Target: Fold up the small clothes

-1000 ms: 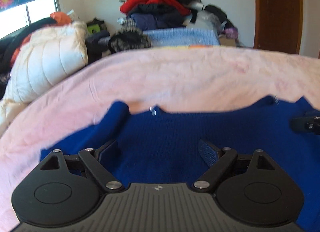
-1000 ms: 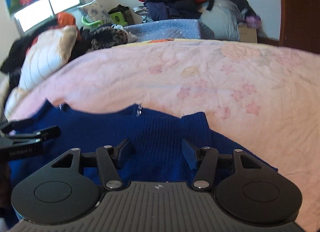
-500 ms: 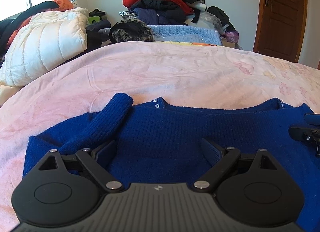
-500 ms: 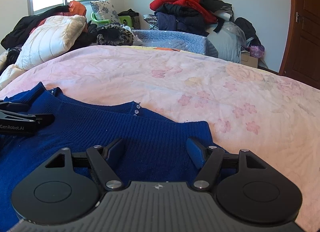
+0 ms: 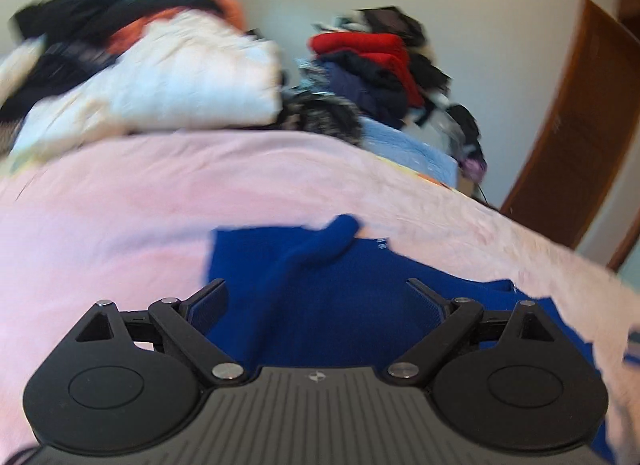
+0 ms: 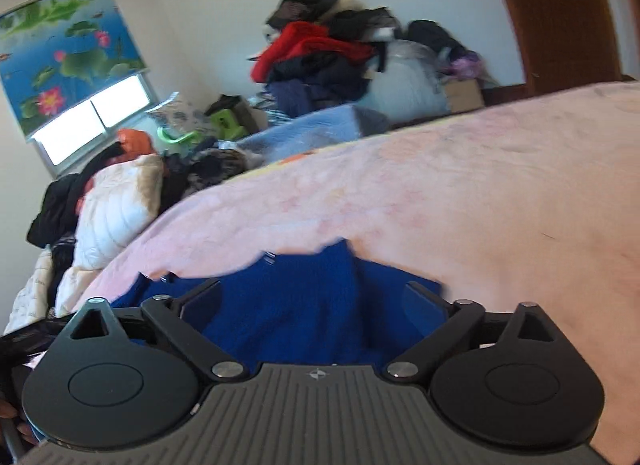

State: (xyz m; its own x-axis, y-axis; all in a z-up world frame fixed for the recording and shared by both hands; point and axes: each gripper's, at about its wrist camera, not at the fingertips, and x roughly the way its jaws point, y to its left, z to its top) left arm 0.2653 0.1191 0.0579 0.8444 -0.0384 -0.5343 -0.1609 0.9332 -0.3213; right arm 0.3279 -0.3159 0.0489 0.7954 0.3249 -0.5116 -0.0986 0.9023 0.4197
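A dark blue knit sweater point(image 5: 332, 297) lies flat on the pink bedcover point(image 5: 120, 201), one sleeve folded in over its body. My left gripper point(image 5: 316, 301) is open and empty, hovering just above the sweater's left part near the folded sleeve point(image 5: 320, 249). In the right wrist view the sweater point(image 6: 296, 305) lies on the bedcover point(image 6: 480, 205) with its other sleeve folded inward. My right gripper point(image 6: 312, 301) is open and empty over the sweater's right side. Both views are tilted and blurred.
A white puffy quilt point(image 5: 168, 85) and dark clothes lie at the bed's far left. A heap of red and dark clothes point(image 5: 372, 61) stands against the far wall. A brown door point(image 5: 576, 137) is at right. A light blue blanket point(image 6: 304, 125) lies beyond the bed.
Both grippers have tilted outward, the left view rolling one way and the right the other. They stay open over the sweater. The sweater has not visibly moved.
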